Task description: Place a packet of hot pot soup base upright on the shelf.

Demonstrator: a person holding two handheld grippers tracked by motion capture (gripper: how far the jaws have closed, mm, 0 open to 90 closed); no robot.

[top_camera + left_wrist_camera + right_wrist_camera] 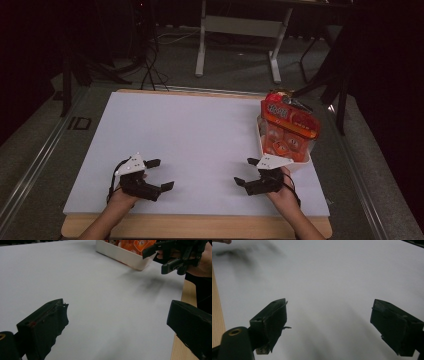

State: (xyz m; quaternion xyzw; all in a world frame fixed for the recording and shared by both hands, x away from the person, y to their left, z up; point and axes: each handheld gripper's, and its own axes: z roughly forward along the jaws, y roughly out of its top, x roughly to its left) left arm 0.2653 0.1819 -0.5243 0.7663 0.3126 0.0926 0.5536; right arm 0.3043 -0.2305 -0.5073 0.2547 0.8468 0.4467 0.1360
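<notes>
Your right gripper point(248, 171) sits with its jaws spread wide and empty over the white sheet point(200, 135), just beside the near end of the white tray point(300, 163) that holds the orange snack packs point(290, 127) at the right edge of the table. Your left gripper point(161, 174) is also spread and empty, well apart from the tray on the left. The likely step is reaching for a pack, so turn your right gripper toward the tray before closing in; at present it points across the sheet, away from the packs. The top pack lies tilted over the others and looks glossy, so it may slip: come at an edge or a sealed flap, and close firmly. If the tray seems apt to slide, bring your left gripper across to steady its rim.
</notes>
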